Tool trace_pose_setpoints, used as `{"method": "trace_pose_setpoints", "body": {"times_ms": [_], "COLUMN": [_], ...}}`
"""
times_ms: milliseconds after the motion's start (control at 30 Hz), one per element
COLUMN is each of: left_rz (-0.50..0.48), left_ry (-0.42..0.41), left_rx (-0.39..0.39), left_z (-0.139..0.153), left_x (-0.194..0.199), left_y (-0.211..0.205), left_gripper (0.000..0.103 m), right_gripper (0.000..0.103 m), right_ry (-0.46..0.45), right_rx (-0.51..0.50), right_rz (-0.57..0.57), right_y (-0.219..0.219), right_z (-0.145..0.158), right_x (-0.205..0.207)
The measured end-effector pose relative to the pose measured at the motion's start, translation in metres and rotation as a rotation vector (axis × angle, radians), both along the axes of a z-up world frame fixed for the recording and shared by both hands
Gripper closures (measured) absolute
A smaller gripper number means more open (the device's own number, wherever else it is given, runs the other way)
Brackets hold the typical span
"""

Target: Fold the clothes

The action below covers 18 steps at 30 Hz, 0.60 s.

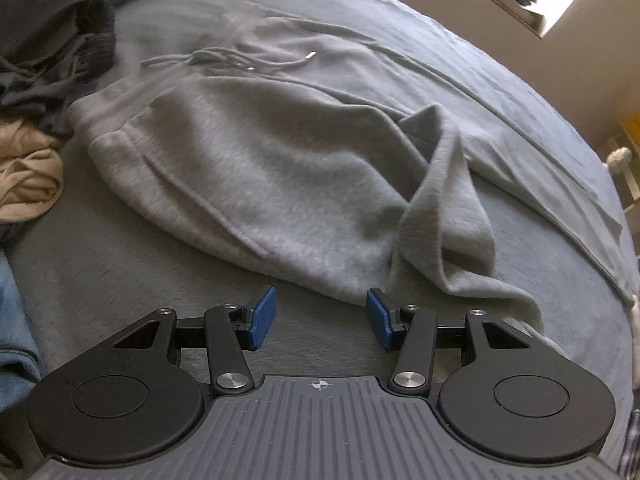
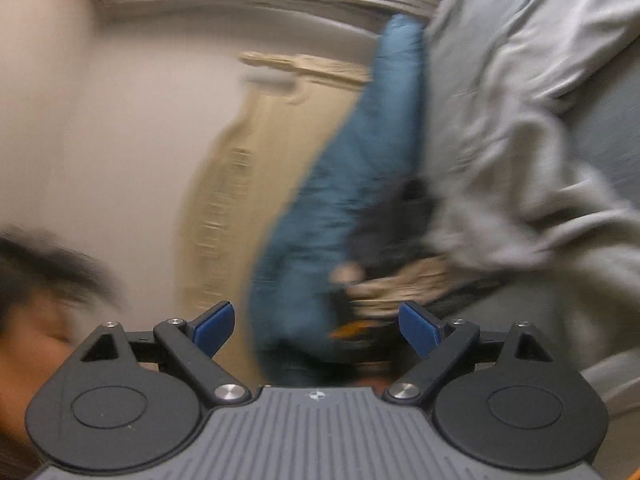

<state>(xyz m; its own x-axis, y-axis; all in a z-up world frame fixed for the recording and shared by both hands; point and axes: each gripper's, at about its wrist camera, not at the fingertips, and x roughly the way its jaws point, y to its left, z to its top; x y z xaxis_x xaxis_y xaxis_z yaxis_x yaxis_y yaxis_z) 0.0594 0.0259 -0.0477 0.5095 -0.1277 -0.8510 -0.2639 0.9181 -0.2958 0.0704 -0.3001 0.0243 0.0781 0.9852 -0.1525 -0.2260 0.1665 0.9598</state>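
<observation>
Grey sweatpants (image 1: 260,168) lie crumpled on the grey bed cover (image 1: 120,272), waistband to the left, drawstring (image 1: 240,60) loose at the far end, one leg folded over at the right. My left gripper (image 1: 322,300) points down at the cover just short of the pants' near edge; its blue pads (image 1: 264,316) stand apart with nothing between them. The right wrist view is blurred and tilted. There the right gripper (image 2: 316,316) is wide open and empty in the air, with the grey sweatpants (image 2: 520,160) to its right.
A black garment heap (image 1: 48,52) and a beige garment (image 1: 28,176) lie at the bed's left side, with blue fabric (image 1: 16,340) below them. Blue bedding (image 2: 340,200), a beige door (image 2: 248,200) and a person's head (image 2: 36,300) show in the right wrist view.
</observation>
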Motion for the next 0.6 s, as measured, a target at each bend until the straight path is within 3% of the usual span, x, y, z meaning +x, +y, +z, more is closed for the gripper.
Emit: {"method": "trace_pose_setpoints", "body": {"times_ms": [100,233,400,500,600], "left_rz": [0.019,0.035,0.044,0.042,0.039], "left_ry": [0.006,0.027,0.034,0.033,0.041], "left_rx": [-0.02,-0.015,-0.015,-0.008,-0.006], "left_z": [-0.003,-0.007,-0.007,-0.006,-0.009], "left_x": [-0.001,-0.002,-0.002,-0.002,-0.002], "left_y": [0.006,0.009,0.011,0.01,0.009], "left_gripper": [0.054,0.054,0.054,0.054,0.054], "right_gripper": [0.014,0.016,0.017,0.018,0.018], "right_ry": [-0.091,-0.269,-0.577,-0.722,-0.764], "right_rx": [-0.217,-0.436,-0.685,-0.783,-0.855], "right_rz": [0.035,0.187,0.367,0.414,0.424], "right_y": [0.013,0.04,0.072,0.081,0.087], "right_z": [-0.013,-0.021,-0.034,-0.046,-0.063], "right_x": [-0.006,-0.029,-0.068,-0.083,-0.086]}}
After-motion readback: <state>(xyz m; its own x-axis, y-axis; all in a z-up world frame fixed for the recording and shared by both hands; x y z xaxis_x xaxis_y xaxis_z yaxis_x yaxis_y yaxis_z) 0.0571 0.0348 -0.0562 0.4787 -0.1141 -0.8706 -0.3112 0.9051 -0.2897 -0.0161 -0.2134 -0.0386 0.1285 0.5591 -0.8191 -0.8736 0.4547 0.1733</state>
